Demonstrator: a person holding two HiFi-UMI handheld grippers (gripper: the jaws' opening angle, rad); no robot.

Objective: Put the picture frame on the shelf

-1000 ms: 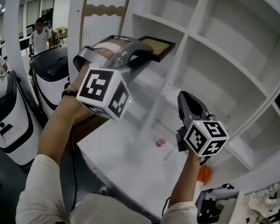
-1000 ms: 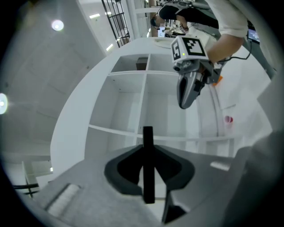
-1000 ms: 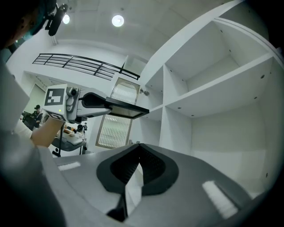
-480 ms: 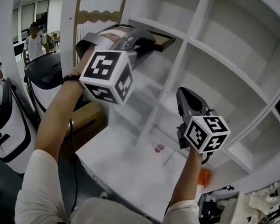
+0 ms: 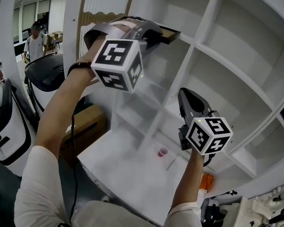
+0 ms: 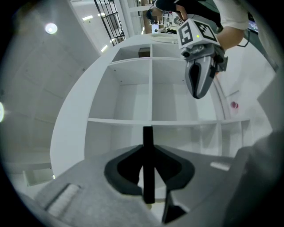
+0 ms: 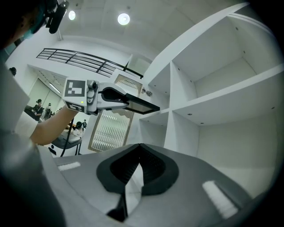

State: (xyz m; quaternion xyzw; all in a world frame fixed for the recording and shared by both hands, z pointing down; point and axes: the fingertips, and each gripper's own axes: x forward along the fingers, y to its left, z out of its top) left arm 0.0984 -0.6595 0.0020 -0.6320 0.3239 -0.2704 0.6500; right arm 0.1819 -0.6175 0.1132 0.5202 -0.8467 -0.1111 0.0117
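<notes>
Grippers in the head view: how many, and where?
2. The left gripper is high at the left by an upper shelf, shut on the picture frame. The right gripper is lower right, jaws together, empty.

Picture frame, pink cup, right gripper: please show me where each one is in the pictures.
picture frame (image 5: 167,36), head view, its uncovered end.
pink cup (image 5: 163,152), head view, its side.
right gripper (image 5: 183,93), head view, between its fingertips.
</notes>
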